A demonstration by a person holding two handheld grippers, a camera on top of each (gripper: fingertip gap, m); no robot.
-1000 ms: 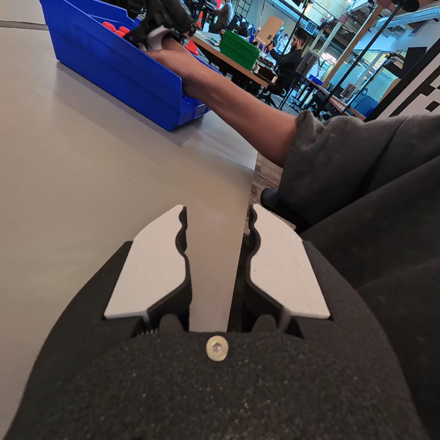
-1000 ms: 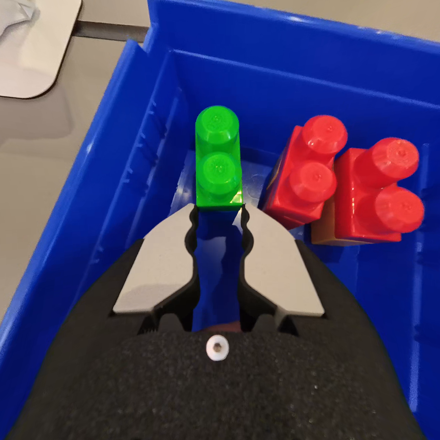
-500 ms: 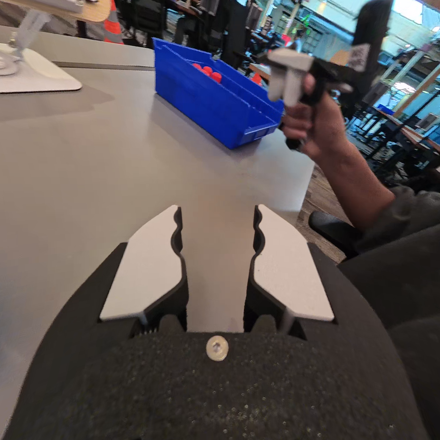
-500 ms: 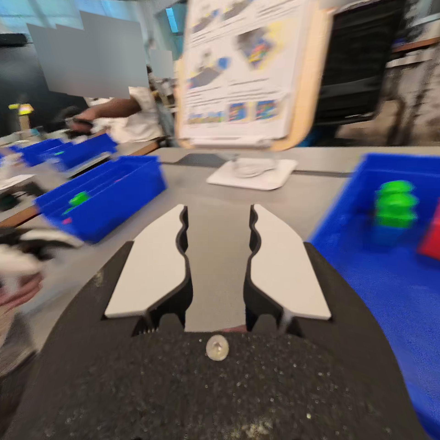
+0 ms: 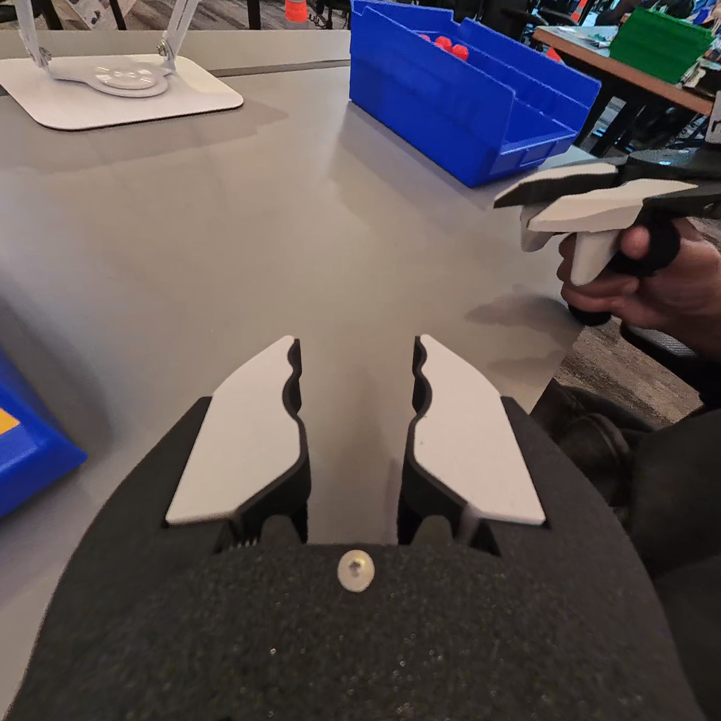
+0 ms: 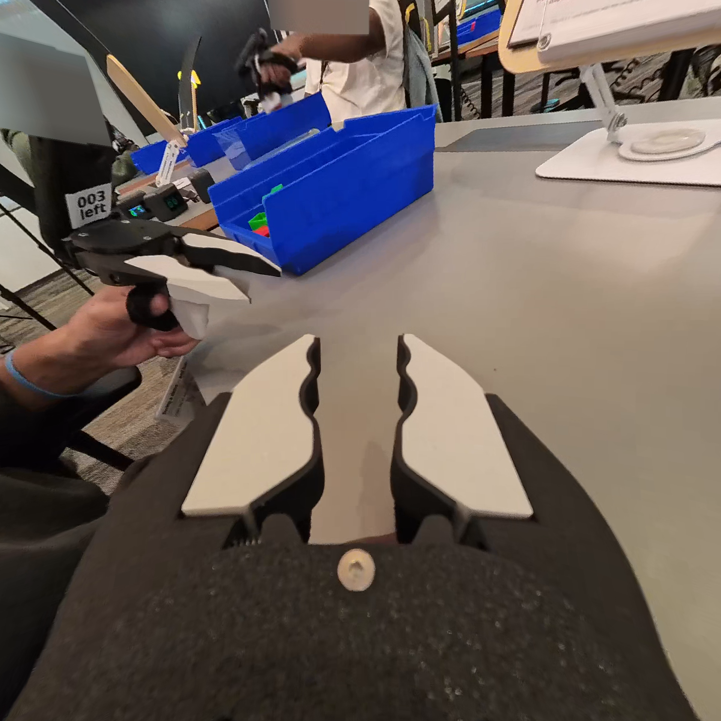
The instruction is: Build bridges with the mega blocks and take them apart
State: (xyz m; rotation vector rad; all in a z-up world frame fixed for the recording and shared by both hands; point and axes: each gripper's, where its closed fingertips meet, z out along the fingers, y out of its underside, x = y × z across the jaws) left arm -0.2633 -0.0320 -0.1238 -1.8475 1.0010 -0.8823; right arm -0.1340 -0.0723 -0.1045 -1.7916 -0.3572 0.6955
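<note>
My left gripper (image 5: 355, 339) is open and empty over the bare grey table (image 5: 234, 234). My right gripper (image 6: 358, 337) is also open and empty over the table (image 6: 546, 312). Each shows in the other's view: the right gripper (image 5: 511, 212) at the table's right edge, the left gripper (image 6: 263, 285) at its left edge, both with nothing between the fingers. A blue bin (image 5: 448, 105) at the far right holds red blocks (image 5: 448, 43). A second blue bin (image 6: 351, 187) holds a green block (image 6: 259, 221) and a red block (image 6: 262, 231).
A white stand base (image 5: 117, 89) sits at the table's far side and also shows in the right wrist view (image 6: 632, 156). A blue bin corner (image 5: 23, 448) lies near my left gripper. Another person works at a further table with more blue bins (image 6: 273, 125).
My right gripper has pulled out of the bin, away from the green and red blocks, and now hangs empty over the table. My left gripper has swung round to face the table's middle.
</note>
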